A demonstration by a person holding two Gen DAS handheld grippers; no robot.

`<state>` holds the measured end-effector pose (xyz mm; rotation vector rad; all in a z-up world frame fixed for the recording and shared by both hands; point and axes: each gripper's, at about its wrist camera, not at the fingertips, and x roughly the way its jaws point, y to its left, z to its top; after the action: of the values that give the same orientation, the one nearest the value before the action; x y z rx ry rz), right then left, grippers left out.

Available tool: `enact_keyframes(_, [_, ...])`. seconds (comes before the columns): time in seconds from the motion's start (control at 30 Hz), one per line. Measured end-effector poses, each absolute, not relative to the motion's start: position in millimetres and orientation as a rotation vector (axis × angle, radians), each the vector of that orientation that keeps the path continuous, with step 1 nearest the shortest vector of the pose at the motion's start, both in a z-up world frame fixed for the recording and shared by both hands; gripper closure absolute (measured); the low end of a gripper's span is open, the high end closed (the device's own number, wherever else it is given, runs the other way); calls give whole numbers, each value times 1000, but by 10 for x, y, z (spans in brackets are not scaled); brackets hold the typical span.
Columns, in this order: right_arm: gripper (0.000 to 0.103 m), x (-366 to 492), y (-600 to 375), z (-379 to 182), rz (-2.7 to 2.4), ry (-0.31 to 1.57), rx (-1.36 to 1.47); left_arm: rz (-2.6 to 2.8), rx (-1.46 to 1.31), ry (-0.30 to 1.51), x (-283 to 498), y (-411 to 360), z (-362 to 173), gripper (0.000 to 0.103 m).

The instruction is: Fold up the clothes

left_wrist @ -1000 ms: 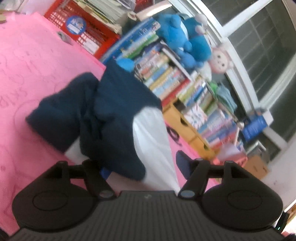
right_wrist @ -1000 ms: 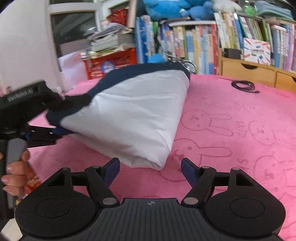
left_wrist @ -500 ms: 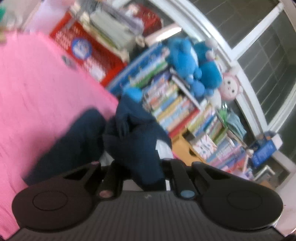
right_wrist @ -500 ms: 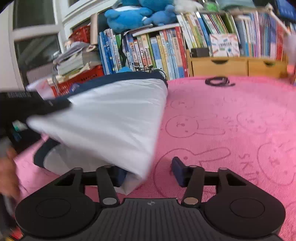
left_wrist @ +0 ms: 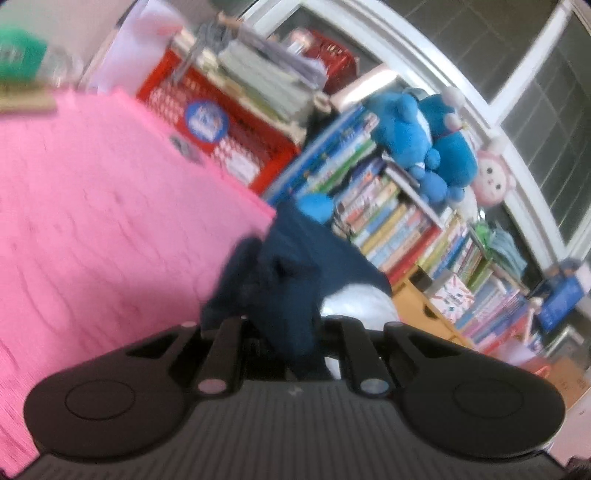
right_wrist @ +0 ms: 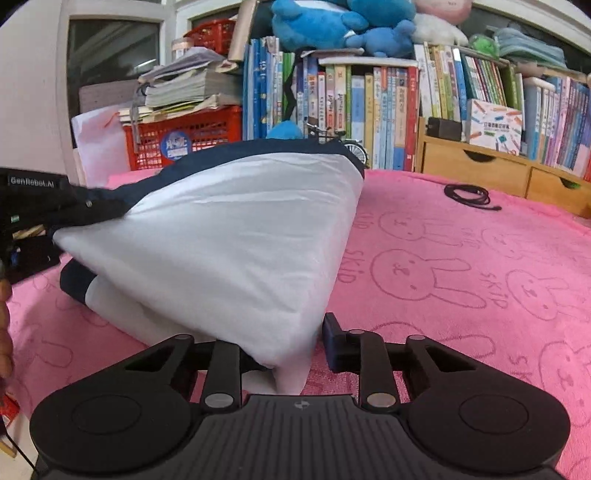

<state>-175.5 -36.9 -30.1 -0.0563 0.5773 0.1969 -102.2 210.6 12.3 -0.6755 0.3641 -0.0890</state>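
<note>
A white garment with navy trim (right_wrist: 229, 236) lies bunched on the pink rabbit-print blanket (right_wrist: 443, 295). Its near white corner sits between the jaws of my right gripper (right_wrist: 291, 343). Those jaws are closing, and the blue right pad (right_wrist: 332, 339) touches the cloth while the left pad is hidden under it. At the far left of the right wrist view, my left gripper (right_wrist: 107, 210) grips the navy edge and holds it up. In the left wrist view, the left gripper (left_wrist: 284, 328) is shut on a wad of navy fabric (left_wrist: 291, 280), with a white patch (left_wrist: 354, 306) just beyond.
A red crate (right_wrist: 192, 136) stacked with papers and a long bookshelf (right_wrist: 369, 103) with blue plush toys (right_wrist: 332, 22) line the blanket's far edge. Wooden drawers (right_wrist: 480, 170) stand at the back right. A black cable (right_wrist: 469, 195) lies coiled on the blanket. A person's hand (right_wrist: 3, 332) shows at the left edge.
My left gripper went from open to shut on the navy fabric and drew in close to it. The right gripper's jaws narrowed around the garment's white corner as it moved forward.
</note>
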Motion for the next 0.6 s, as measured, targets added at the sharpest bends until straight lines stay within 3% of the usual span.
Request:
enact_keyframes(0.17, [85, -1840, -304, -257, 199, 505, -149, -73, -617, 362, -1054, 2135, 133, 90])
enact_keyframes(0.5, [86, -1859, -322, -275, 199, 446, -259, -57, -598, 382, -1142, 2302, 147, 86])
enact_keyframes(0.6, [86, -1848, -348, -311, 193, 457, -232, 107, -526, 373, -1256, 2464, 180, 97])
